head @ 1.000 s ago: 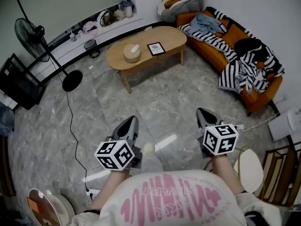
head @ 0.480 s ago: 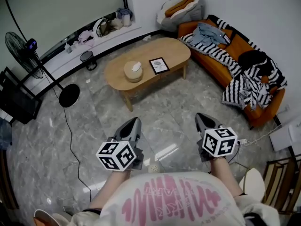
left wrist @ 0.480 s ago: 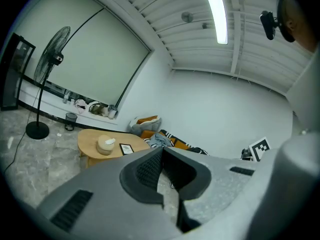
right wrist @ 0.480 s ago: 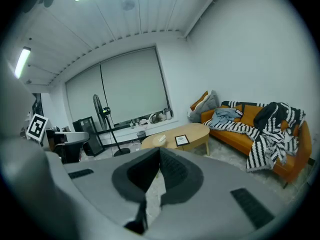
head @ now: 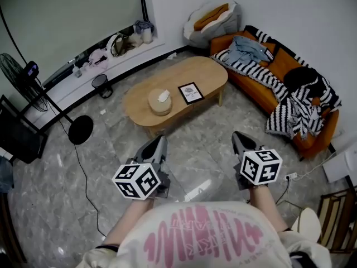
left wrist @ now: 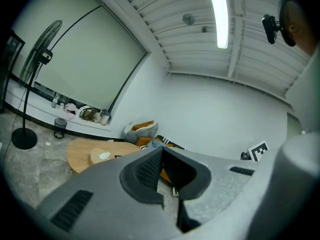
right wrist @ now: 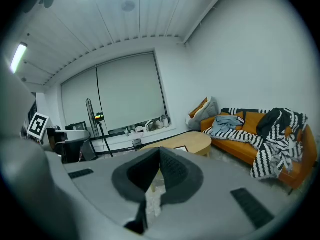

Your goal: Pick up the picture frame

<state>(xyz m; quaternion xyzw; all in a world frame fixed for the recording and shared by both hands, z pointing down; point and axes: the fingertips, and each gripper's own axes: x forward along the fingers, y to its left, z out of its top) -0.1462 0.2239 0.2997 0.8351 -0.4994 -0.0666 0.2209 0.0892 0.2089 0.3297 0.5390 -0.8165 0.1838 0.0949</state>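
Note:
The picture frame (head: pixel 191 92), black-edged with a white print, lies flat on the oval wooden coffee table (head: pixel 203 71), next to a round tissue holder (head: pixel 159 101). My left gripper (head: pixel 158 144) and right gripper (head: pixel 240 137) hover over the marble floor short of the table, side by side and pointing toward it. Both are shut with nothing between their jaws. In the right gripper view the picture frame (right wrist: pixel 181 148) shows just past the closed right gripper (right wrist: pixel 160 150). In the left gripper view the table (left wrist: pixel 82 154) sits left of the closed left gripper (left wrist: pixel 160 150).
An orange sofa (head: pixel 262 85) heaped with striped blankets runs along the right. A standing fan (head: pixel 25 74) with a floor cable stands at the left, a small bin (head: pixel 100 85) beyond the table. A wooden chair (head: pixel 337 219) is at the lower right.
Both grippers have travelled forward across the floor toward the coffee table, which now lies closer and lower in the head view. Their jaws stayed shut.

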